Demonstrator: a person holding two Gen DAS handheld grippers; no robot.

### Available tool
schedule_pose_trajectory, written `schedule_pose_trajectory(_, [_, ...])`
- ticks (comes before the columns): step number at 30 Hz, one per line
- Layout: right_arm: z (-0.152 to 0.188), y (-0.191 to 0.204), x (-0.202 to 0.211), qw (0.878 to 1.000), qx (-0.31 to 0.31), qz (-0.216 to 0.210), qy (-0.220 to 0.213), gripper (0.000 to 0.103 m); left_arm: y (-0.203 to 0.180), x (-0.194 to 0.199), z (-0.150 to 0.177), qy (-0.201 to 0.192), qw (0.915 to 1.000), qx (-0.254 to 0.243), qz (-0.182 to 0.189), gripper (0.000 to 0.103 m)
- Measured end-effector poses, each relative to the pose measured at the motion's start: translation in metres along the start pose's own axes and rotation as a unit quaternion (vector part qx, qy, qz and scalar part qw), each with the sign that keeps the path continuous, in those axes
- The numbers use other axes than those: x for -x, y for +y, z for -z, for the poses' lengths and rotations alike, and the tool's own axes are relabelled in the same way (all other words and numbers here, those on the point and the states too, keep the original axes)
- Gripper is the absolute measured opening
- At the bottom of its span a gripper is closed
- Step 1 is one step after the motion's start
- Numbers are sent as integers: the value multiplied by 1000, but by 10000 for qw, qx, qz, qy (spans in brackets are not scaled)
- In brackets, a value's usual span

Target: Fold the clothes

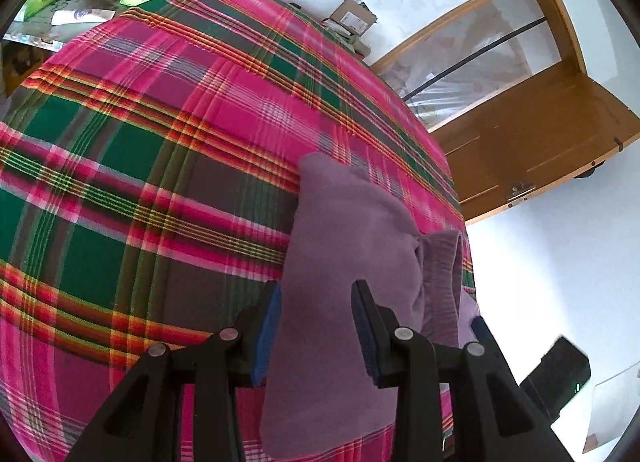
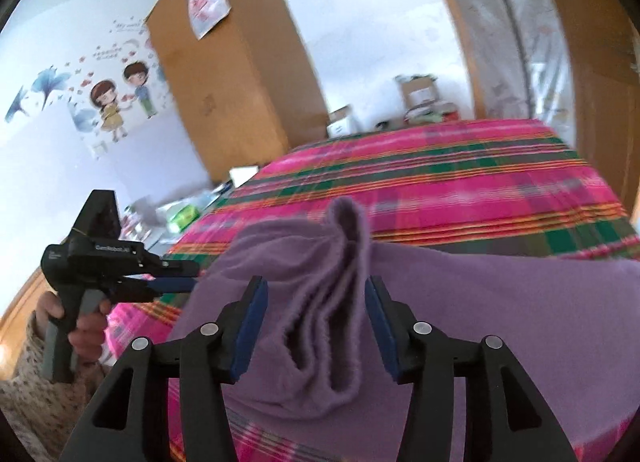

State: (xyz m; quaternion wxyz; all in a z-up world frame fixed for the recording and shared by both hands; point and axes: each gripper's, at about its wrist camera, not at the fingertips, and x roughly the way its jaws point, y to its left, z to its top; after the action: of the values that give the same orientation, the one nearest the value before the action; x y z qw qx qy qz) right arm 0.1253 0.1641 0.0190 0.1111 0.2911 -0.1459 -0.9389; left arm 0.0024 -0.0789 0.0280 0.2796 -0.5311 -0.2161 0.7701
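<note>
The landmark is the bed covered with a pink, green and orange plaid cloth, which fills most of both views. At the far left of the right wrist view, a hand in a speckled knit sleeve grips the handle of the left gripper. Its blue-padded fingers reach toward the left edge of the garment; whether they meet the fabric there cannot be told from this view. In the left wrist view the left gripper has its jaws apart, with a band of the garment passing between them and no pad pressed onto it. The soft purple fleece garment lies on the near part of the bed, toward its right-hand edge in the left wrist view, bunched with a ribbed hem standing up in folds. In the right wrist view the right gripper likewise has its jaws spread wide, a raised, gathered fold of the garment lying between the pads without being pinched. Beyond the bed's far left corner stands a tall brown wooden wardrobe; beyond its right side is a brown wooden door.
</note>
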Motion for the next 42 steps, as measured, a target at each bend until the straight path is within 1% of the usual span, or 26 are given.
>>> schedule_pose_trajectory(2, [-3,-2,-15,9992,-139,4,386,52,0,-1,2,2,10000,-24,-41,37])
schedule_pose_trajectory(4, [-3,-3,-25,9980,-249,86,581,52,1,-2,2,12,10000,-30,-49,37])
schedule_pose_trajectory(6, [0,-3,-29,9973,-257,164,665,37,1,-4,3,24,10000,-49,-83,37])
schedule_pose_trajectory(7, [1,-2,-30,9973,-220,198,673,24,1,-4,3,34,9999,-52,-99,37])
schedule_pose_trajectory(8, [1,-1,-30,9975,-148,220,662,19,2,-4,3,45,9999,-45,-105,37])
schedule_pose_trajectory(10, [1,4,-28,9977,13,254,634,15,4,-5,2,68,9999,-6,-88,37])
schedule_pose_trajectory(11, [1,2,-26,9979,-49,244,606,14,5,-5,2,63,9999,9,-82,37])
schedule_pose_trajectory(17, [1,-21,-4,9956,-841,100,394,14,11,-6,1,110,9999,43,-101,37])
schedule_pose_trajectory(19, [5,-29,-3,9935,-1031,129,457,14,12,-7,1,142,9998,49,-105,37])
schedule_pose_trajectory(22, [13,-32,-9,9920,-1034,371,627,14,14,-9,1,184,9998,63,-109,37])
schedule_pose_trajectory(24, [14,-29,-9,9927,-933,371,664,14,15,-10,1,184,9997,72,-112,37])
schedule_pose_trajectory(27, [6,-27,-10,9938,-764,339,731,18,16,-10,0,176,9998,92,-103,37])
schedule_pose_trajectory(28, [1,-27,-12,9938,-732,333,764,22,15,-10,0,181,9998,80,-102,37])
schedule_pose_trajectory(29, [-4,-29,-13,9938,-729,369,753,29,15,-11,0,185,9998,64,-104,37])
schedule_pose_trajectory(30, [-9,-32,-15,9937,-741,425,720,31,14,-11,0,188,9998,45,-108,37])
schedule_pose_trajectory(32, [-18,-37,-20,9935,-792,450,689,32,13,-12,-1,192,9997,21,-117,37])
schedule_pose_trajectory(38, [-35,-46,-40,9933,-832,351,727,32,11,-12,-7,191,9998,32,-110,37])
schedule_pose_trajectory(42, [-41,-47,-52,9932,-885,275,702,31,8,-16,-11,232,9997,40,-89,37])
